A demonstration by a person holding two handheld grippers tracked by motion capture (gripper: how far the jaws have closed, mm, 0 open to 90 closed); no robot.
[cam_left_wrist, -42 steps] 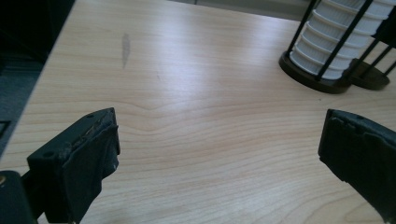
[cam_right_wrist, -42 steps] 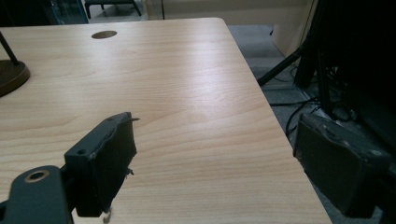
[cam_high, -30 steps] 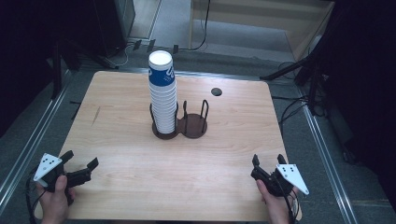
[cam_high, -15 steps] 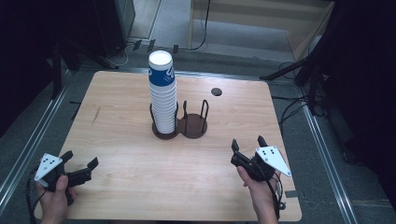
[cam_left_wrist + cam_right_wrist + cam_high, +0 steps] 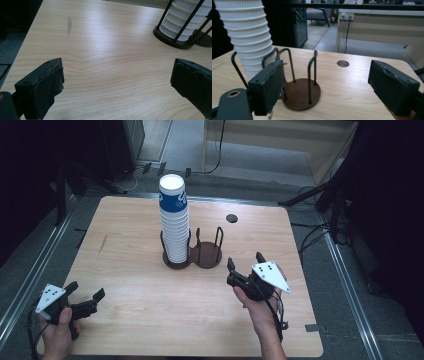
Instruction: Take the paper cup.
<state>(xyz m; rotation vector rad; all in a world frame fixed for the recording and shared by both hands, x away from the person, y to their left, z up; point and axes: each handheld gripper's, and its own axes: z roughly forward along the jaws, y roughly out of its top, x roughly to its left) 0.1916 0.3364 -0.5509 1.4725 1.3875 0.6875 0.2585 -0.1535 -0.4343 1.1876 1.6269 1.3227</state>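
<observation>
Tall white ribbed cup stack (image 5: 175,222) — top cup blue-printed — beside empty-jawed, parted right hand-held gripper (image 5: 245,265).

Top of the cup stack (image 5: 244,32) cut off by the right gripper view's upper edge, stack's base hidden behind holder rods (image 5: 182,22), blue print (image 5: 175,200) too small to read

Cup stack (image 5: 174,222) in left holder (image 5: 176,262)

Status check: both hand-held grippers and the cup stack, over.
Left hand-held gripper open, empty. Right hand-held gripper open, empty, near the holder's empty ring. Cup stack upright in other ring. Path clear.
</observation>
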